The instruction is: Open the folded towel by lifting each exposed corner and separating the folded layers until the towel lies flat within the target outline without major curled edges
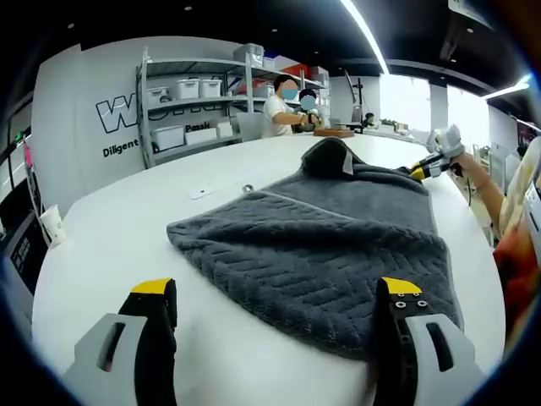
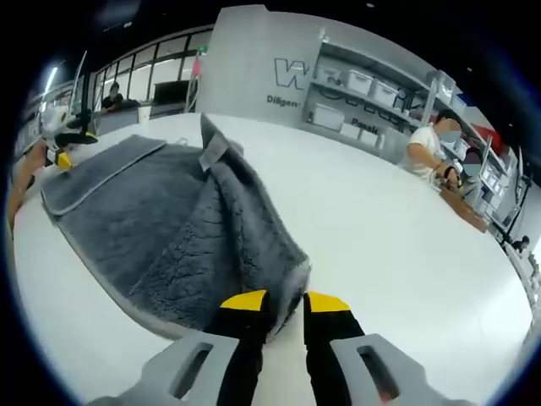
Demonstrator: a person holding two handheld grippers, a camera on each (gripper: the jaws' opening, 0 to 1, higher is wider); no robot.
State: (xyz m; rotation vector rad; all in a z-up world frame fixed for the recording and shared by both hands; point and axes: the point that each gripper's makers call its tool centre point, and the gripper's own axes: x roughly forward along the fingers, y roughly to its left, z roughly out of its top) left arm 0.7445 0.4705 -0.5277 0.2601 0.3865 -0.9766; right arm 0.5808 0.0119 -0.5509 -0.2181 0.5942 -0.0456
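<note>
One grey towel [image 1: 338, 245] lies partly unfolded on the white table [image 1: 169, 220], directly ahead of the left gripper [image 1: 279, 292], whose yellow-tipped jaws stand wide apart with nothing between them; its right jaw is over the towel's near edge, its left jaw over bare tabletop. In the right gripper view the towel [image 2: 169, 228] runs forward and to the left of the right gripper [image 2: 286, 303], whose jaws are pinched narrow on a raised fold of the cloth, pulling a ridge of it up off the table. From the left gripper view that right gripper [image 1: 435, 161] appears at the towel's far right edge. Beyond the table stand metal shelves [image 1: 194, 101] with white bins, and two people [image 1: 292, 106] at the far side.
</note>
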